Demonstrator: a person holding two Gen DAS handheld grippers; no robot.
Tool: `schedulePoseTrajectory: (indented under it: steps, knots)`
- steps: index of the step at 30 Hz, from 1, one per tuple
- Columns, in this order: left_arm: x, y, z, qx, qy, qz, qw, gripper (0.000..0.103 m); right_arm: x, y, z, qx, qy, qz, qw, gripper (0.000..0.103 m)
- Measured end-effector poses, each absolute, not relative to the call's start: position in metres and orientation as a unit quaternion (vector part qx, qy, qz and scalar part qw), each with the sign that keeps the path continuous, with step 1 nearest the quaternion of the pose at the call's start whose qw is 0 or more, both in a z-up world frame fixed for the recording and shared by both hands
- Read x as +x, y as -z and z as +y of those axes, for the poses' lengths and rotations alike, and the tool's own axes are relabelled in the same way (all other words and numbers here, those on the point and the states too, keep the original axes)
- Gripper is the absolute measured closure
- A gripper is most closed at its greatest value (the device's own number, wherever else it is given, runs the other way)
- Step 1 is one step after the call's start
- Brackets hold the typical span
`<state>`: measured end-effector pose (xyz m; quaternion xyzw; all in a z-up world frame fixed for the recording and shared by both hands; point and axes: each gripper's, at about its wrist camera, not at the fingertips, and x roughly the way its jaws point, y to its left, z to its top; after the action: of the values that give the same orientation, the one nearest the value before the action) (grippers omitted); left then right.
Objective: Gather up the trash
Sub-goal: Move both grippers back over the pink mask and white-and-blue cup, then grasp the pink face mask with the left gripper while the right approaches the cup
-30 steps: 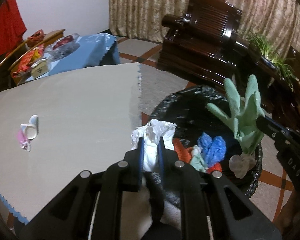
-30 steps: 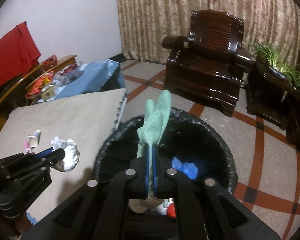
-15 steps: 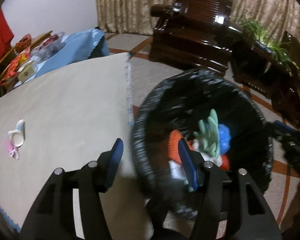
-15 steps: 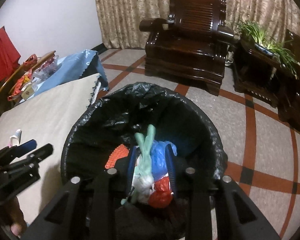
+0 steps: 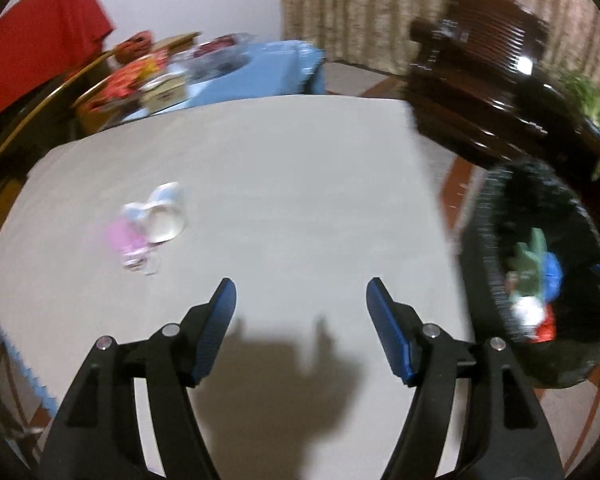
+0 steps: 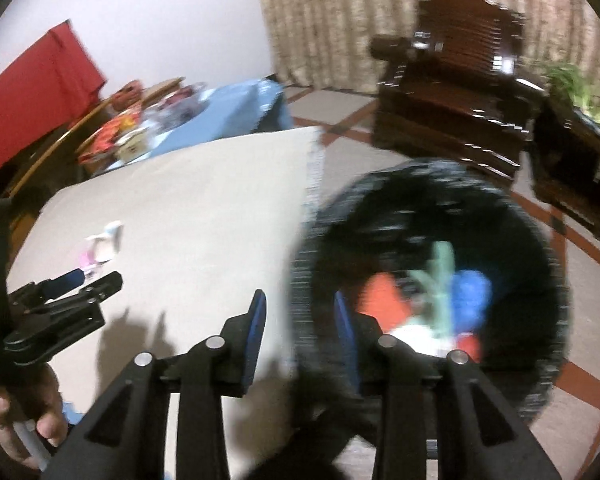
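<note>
A small white cup-like piece with a pink scrap (image 5: 150, 226) lies on the beige table (image 5: 292, 184), left of and beyond my left gripper (image 5: 300, 300). It also shows in the right wrist view (image 6: 102, 246). My left gripper is open and empty above the table. The black-lined trash bin (image 6: 540, 240) stands right of the table and holds a green glove (image 6: 442, 276), blue, orange and white trash. My right gripper (image 6: 300, 312) is open and empty over the table edge and the bin rim. The left gripper (image 6: 88, 280) appears at the left of that view.
A blue-covered table with snack packets (image 5: 204, 64) stands behind the beige table. A dark wooden armchair (image 6: 452, 92) and a potted plant (image 6: 580, 88) stand beyond the bin. The bin (image 5: 536, 272) sits at the table's right edge. A red cloth (image 5: 32, 52) hangs at far left.
Both grippers opened and dropped the white tissue and the green glove into the bin. Both have since swung left, back over the table.
</note>
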<state>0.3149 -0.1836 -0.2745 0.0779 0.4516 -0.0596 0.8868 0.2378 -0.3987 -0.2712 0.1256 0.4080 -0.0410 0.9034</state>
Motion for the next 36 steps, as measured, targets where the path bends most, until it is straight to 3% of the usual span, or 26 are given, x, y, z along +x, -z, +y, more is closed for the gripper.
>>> schedulePoseTrajectory:
  steps: [14, 36]
  knots:
    - [0.371, 0.293, -0.016, 0.02, -0.028, 0.443, 0.896, 0.037, 0.326, 0.291, -0.251, 0.094, -0.024, 0.4, 0.911, 0.067]
    - [0.436, 0.362, 0.007, 0.02, 0.022, 0.477, 0.879, 0.037, 0.411, 0.338, -0.166, 0.069, -0.073, 0.424, 0.9, 0.067]
